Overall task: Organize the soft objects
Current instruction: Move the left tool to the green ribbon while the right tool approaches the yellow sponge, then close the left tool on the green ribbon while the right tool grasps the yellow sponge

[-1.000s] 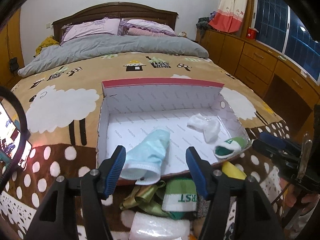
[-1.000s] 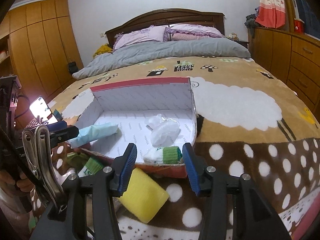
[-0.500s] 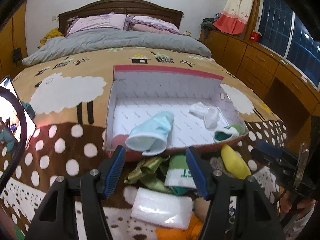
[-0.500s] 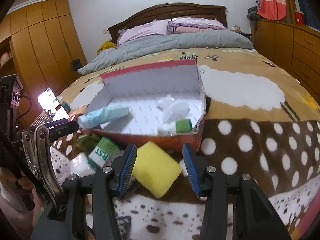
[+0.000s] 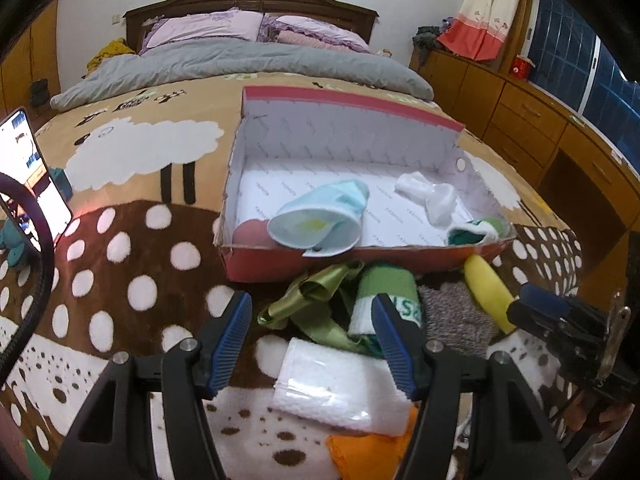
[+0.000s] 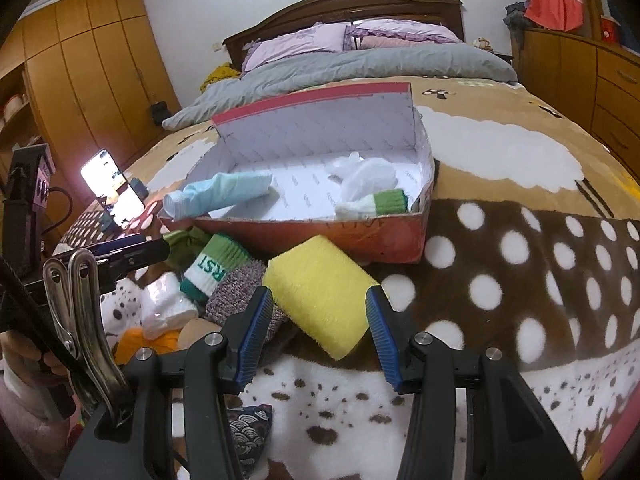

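while both jaws gape empty, yellow sponge (image 6: 320,288) lies porous, blocky, tilted before red box (image 6: 360,240).

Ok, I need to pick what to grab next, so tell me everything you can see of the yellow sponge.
The yellow sponge is a thick rectangular block of coarse, porous foam, plain yellow and undented. It lies askew on the spotted blanket just outside the red box, its left edge against a grey knitted piece. The right hand-held gripper straddles its near end with open fingers, not pressing it.
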Demonstrator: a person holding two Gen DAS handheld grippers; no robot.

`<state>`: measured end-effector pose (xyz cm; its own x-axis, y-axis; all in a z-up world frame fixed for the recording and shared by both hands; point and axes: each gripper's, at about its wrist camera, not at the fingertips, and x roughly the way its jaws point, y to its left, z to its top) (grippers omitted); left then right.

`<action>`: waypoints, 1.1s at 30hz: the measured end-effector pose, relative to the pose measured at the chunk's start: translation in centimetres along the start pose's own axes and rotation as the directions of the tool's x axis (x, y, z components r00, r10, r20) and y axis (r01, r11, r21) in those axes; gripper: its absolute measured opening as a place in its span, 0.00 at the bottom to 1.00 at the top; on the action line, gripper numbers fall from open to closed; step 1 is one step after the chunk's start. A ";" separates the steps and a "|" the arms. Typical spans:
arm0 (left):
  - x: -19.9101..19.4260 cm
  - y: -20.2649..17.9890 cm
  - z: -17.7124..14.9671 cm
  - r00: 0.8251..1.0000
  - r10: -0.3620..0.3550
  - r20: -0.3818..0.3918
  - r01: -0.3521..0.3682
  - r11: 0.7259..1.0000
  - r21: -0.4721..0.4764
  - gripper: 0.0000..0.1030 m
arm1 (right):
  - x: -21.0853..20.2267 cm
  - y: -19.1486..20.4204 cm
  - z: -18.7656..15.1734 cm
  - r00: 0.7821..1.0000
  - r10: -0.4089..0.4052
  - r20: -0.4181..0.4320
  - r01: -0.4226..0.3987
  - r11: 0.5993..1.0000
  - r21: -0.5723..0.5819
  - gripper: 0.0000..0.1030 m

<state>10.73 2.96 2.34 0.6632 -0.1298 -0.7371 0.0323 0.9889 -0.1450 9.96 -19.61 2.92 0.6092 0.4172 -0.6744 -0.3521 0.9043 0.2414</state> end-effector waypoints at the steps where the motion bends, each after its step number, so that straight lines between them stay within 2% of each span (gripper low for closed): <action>1: 0.2 0.1 0.0 1.000 0.001 -0.002 -0.001 1.000 -0.002 0.63 | 0.1 0.0 -0.1 1.000 -0.001 -0.003 0.001 1.000 -0.001 0.49; 4: 0.8 0.3 -0.3 1.000 -0.001 -0.011 0.001 1.000 -0.009 0.59 | 0.7 -0.1 -0.3 1.000 -0.010 -0.013 0.010 1.000 -0.001 0.54; 7: 1.4 0.4 -0.5 1.000 -0.008 -0.020 0.008 1.000 -0.011 0.52 | 1.3 -0.2 -0.4 1.000 -0.016 -0.022 0.016 1.000 0.000 0.54; 12: 2.2 0.3 -0.6 1.000 -0.004 -0.019 0.004 1.000 0.000 0.48 | 2.0 -0.6 -0.4 0.999 -0.014 -0.029 0.014 1.000 0.007 0.55; 14: 2.5 0.2 -0.5 1.000 -0.006 -0.023 0.006 1.000 -0.001 0.41 | 2.2 -0.5 -0.4 0.999 -0.016 -0.032 0.016 1.000 -0.002 0.56; 16: 2.8 0.2 -0.5 0.999 -0.014 -0.032 0.014 1.000 -0.006 0.28 | 2.4 -0.4 -0.4 0.999 -0.021 -0.032 0.021 1.000 -0.013 0.56; 21: 2.8 0.2 -0.7 0.999 -0.036 -0.036 0.035 0.999 -0.008 0.14 | 2.6 -0.6 -0.7 1.000 -0.013 -0.023 0.013 1.000 0.001 0.55; 26: 1.5 0.1 -0.6 0.998 -0.064 -0.015 0.064 0.998 -0.008 0.09 | 2.1 -0.5 -0.9 1.000 -0.018 -0.005 0.018 1.000 0.009 0.48; 33: -1.4 -0.9 -0.3 0.994 -0.095 0.045 0.095 0.995 0.019 0.09 | 0.5 0.0 -0.8 0.999 -0.017 0.035 0.016 1.000 0.013 0.45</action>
<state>9.50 2.23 3.30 0.6900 -0.2202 -0.6895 0.1095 0.9734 -0.2013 9.70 -19.50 1.96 0.6398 0.4052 -0.6531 -0.3331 0.9120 0.2394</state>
